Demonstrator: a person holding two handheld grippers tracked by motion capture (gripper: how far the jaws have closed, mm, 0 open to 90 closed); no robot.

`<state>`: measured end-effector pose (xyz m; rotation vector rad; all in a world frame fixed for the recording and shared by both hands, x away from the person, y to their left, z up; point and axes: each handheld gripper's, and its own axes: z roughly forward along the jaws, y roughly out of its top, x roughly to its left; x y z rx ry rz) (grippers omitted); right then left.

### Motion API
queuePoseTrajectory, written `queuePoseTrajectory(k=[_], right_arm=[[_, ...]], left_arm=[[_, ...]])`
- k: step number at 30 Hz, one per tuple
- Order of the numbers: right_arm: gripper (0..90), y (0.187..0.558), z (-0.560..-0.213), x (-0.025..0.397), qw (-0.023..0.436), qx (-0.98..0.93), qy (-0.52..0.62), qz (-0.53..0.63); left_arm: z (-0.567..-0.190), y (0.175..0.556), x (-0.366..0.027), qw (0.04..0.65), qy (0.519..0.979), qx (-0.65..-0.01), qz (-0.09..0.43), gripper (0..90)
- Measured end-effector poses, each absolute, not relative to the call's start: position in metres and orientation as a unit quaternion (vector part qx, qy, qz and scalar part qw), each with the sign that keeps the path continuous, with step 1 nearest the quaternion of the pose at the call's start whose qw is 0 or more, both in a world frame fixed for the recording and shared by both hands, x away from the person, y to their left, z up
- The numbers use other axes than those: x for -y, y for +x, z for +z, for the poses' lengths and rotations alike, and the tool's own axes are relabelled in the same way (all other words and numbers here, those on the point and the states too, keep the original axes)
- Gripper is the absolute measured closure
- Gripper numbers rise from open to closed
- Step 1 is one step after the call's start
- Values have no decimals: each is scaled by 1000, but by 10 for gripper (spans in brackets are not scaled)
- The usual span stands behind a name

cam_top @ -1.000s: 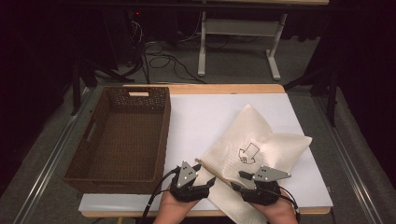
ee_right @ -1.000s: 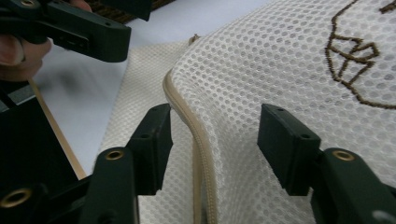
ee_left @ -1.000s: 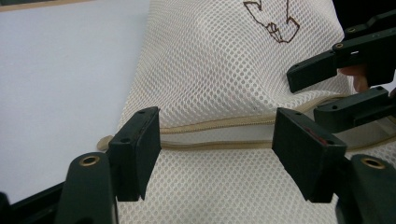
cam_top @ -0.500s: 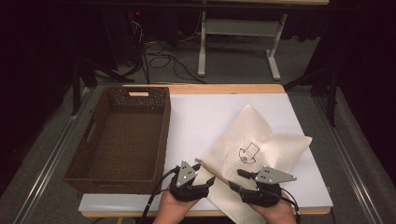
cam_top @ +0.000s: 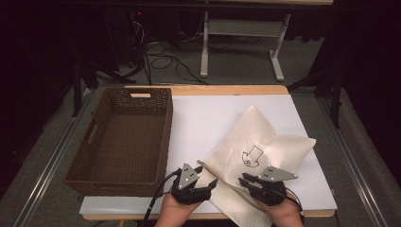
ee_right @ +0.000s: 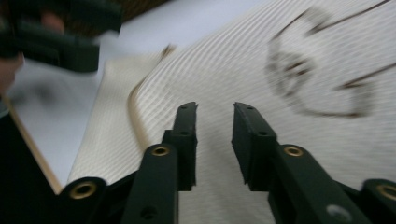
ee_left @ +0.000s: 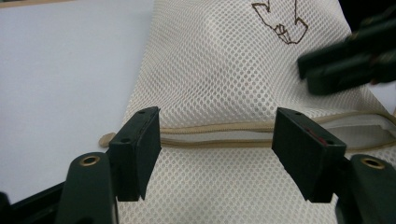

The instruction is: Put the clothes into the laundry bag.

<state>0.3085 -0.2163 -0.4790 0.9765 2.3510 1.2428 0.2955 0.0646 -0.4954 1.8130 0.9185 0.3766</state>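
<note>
Here, approaching the mesh bag (cam_top: pixel 255 151) on the tabletop (cam_top: pixel 203 118): left tongs (ee_left: pixel 217 151) released wide, straddling its zipper (ee_left: pixel 215 135). Right tongs (ee_right: pixel 215 140) narrowly parted, grasping nothing. Next, probably calling for pinching the zipper edge.

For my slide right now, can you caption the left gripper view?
Open left gripper poised over the tan zipper of a cream mesh laundry bag on a white table.

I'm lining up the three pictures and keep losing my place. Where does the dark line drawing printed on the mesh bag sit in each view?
High view: the drawing sits mid-bag on the mesh bag, just beyond the right gripper.
Left gripper view: drawing at the top edge, right of centre, partly cut off.
Right gripper view: drawing upper right, blurred.
Shared landmark: the bag's tan zipper.
</note>
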Motion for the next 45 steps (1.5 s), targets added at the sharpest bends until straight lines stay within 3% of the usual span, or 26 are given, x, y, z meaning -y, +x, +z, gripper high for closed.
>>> queuePoseTrajectory(k=[6,13,18,23,25,26,28,30,33,45], right_arm=[[572,310,-464,265,191,-767,403,461],[333,299,-468,304,255,-729,464,433],[186,300,-483,323,230,-725,498,416],[156,308,-509,323,179,-743,522,378],[204,308,-513,320,176,-751,518,370],[294,307,-513,317,176,-756,511,370],[508,306,-512,313,175,-764,495,374],[810,305,-511,309,175,-783,466,371],[870,304,-508,308,187,-792,454,363],[873,325,-501,347,244,-756,493,355]], left_arm=[[-495,301,-61,511,756,-379,155,327],[-493,308,-52,514,758,-369,157,327],[-490,316,-47,521,756,-364,154,327],[-490,319,-43,521,758,-362,151,327],[-490,319,-44,521,759,-360,153,327],[-490,319,-44,521,758,-361,154,327],[-490,318,-47,521,756,-365,156,327],[-491,316,-50,518,755,-369,159,327],[-492,313,-55,515,755,-374,161,327],[-509,322,-54,483,774,-386,139,326]])
